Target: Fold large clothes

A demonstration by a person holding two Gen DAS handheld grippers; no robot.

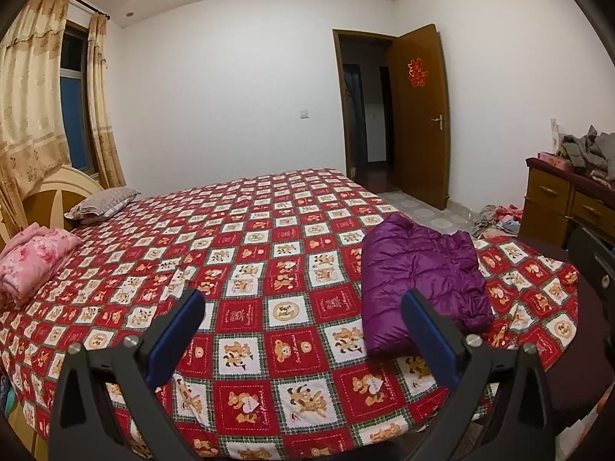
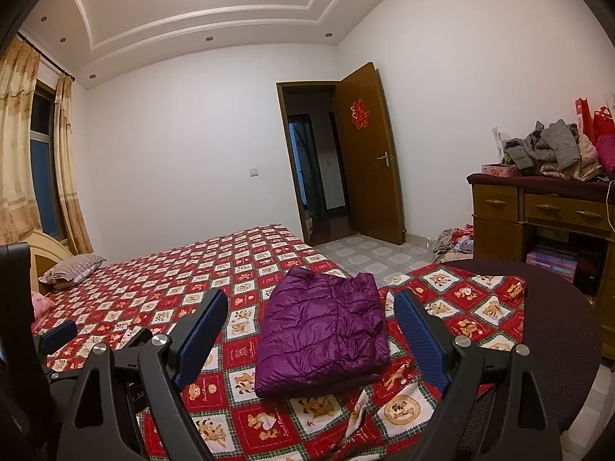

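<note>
purple jacket [image 2: 321, 326] folded at bed [image 1: 246, 230] corner, 12 o'clock, within reach | left gripper [image 1: 303, 330], right gripper [image 2: 311, 330] wide open, empty, hovering clear

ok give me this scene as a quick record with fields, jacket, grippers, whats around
garment: purple puffer jacket, folded into a compact bundle
resting on: red bear-print bedspread, near the bed's corner
left hand-held gripper: open, empty, jacket off to its right
right hand-held gripper: open, empty, jacket lies beyond its fingers
contact: neither gripper touches the jacket
also on bed: pink folded bedding, pillow
dresser: heaped with clothes
door: open
</note>
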